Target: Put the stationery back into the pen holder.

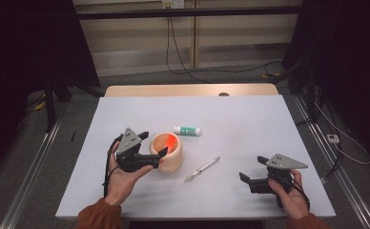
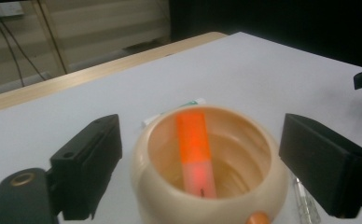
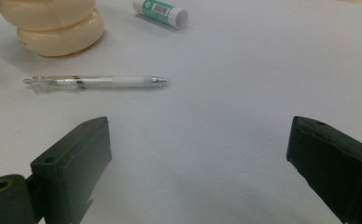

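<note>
With the orange marker (image 2: 195, 151) already dropped in the cream pot (image 2: 170, 196), the wide-open, empty left tool (image 2: 214, 163) is best lifted straight clear of the rim.

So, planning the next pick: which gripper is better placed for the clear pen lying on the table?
Right gripper: open, facing the clear pen. Left gripper hovers over the beige pot.

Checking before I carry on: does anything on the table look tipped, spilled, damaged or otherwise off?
Nothing stands out. The cream pot sits upright with the orange marker leaning inside it. The clear pen and the glue stick lie flat on the table, apart from the pot. No spill or damage shows.
</note>
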`<state>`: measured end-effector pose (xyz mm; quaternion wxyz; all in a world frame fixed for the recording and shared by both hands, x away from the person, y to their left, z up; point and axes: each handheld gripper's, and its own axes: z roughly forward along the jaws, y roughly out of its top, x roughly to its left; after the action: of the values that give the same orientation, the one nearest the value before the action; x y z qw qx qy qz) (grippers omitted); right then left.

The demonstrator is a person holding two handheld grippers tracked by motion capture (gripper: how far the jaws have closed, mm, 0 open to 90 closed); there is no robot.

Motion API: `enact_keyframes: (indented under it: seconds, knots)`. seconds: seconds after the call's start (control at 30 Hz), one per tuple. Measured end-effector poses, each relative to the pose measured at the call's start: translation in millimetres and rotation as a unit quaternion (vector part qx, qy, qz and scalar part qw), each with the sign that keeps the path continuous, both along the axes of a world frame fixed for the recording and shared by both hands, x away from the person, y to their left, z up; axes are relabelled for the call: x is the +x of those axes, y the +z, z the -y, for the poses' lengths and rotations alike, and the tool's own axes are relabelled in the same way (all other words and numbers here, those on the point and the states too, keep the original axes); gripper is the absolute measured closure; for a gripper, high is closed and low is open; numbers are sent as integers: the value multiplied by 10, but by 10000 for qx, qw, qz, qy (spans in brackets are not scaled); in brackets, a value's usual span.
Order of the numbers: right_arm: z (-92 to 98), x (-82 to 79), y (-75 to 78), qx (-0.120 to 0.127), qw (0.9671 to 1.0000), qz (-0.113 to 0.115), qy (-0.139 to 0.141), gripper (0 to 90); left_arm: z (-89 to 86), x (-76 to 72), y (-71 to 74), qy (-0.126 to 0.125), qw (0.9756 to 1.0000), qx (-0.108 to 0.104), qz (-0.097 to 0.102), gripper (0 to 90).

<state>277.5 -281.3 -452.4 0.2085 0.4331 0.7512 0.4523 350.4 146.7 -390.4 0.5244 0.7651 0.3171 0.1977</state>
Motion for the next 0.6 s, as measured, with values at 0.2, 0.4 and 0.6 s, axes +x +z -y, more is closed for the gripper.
enact_keyframes:
  seconds: [0.2, 0.4, 0.6]
  knots:
    - [-47, 10, -4, -35, 9999, -27, 108, 63, -154, -152, -64, -19, 9999, 101, -129, 73]
    - [-123, 16, -12, -75, 9996, -49, 253, 69, -255, -310, -172, -46, 9994, 277, -178, 55]
    - [-180, 28, -7, -118, 9995, -51, 286, 90, -321, -452, -262, -81, 9989, 333, -320, 48]
